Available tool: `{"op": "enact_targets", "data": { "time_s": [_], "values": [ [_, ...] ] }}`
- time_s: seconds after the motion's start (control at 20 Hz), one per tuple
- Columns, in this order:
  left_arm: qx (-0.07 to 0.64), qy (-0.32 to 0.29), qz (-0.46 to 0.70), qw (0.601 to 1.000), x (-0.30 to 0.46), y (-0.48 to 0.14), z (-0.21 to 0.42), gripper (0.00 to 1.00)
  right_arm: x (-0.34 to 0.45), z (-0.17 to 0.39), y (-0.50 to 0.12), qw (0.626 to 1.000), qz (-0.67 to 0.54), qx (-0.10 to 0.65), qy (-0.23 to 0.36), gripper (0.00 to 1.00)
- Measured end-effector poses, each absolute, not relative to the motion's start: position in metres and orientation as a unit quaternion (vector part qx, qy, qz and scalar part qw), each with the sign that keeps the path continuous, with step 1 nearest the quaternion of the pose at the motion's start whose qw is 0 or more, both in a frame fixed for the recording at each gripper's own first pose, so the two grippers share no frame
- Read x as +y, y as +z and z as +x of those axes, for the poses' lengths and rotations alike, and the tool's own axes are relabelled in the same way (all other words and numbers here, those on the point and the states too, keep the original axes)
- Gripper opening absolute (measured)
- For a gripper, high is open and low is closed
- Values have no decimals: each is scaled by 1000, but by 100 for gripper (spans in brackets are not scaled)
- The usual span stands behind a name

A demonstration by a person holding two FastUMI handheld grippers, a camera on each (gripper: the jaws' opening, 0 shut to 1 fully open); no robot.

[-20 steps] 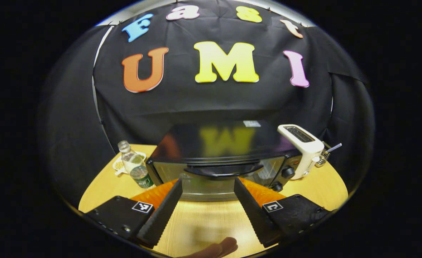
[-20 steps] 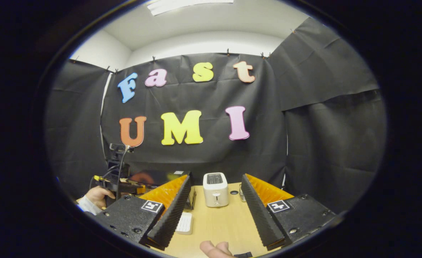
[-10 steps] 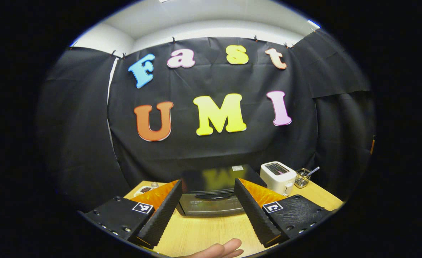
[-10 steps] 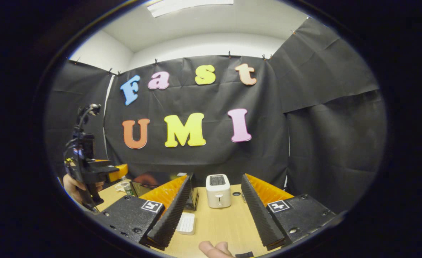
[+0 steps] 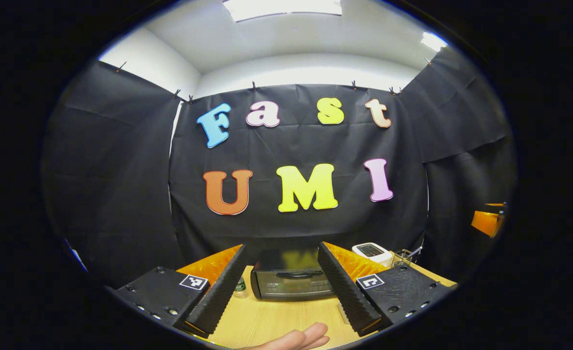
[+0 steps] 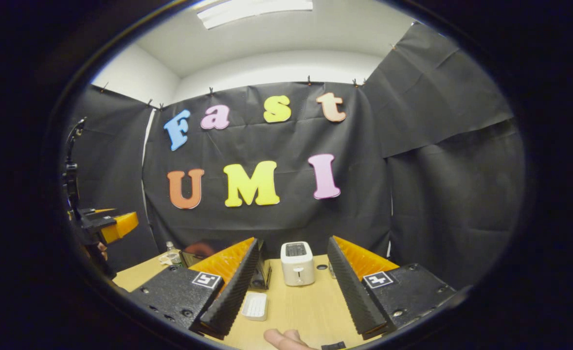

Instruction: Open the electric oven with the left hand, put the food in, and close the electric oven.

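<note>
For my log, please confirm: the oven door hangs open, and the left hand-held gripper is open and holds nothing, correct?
Not quite: the left gripper view shows the oven with its door shut, handle up against the front. The left hand-held gripper is indeed open and holds nothing.

Light source: ceiling panel (image 5: 282, 8) overhead, blown out to white; same panel (image 6: 253, 9) bright in right gripper view.
Overall level: even and fairly bright on bench (image 5: 277, 316); black cloth walls dark, folds faintly lit.
Glare: sheen on glossy top of electric oven (image 5: 291, 279).
Shadows: soft and short beneath toaster (image 6: 297, 264) on the bench.
Distortion: strong fisheye; wall edges bowed toward rims.
Focus: centre sharp; hand (image 5: 296, 339) at bottom edge slightly soft.
</note>
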State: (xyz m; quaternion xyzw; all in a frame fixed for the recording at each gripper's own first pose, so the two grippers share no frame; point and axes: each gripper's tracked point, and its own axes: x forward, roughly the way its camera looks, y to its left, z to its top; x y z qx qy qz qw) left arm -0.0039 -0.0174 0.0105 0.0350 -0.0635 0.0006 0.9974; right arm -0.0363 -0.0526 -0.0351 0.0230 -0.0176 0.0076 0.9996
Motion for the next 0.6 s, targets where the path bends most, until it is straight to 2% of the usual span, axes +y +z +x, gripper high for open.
{"op": "enact_targets", "data": {
  "time_s": [0.35,0.6],
  "values": [
    [-44,-32,18,998,-46,-28,-27,95,-46,-31,-49,999,27,5,16,92],
    [-25,-17,18,999,-37,-36,-24,95,-43,-31,-50,1000,16,6,20,92]
  ]
}}
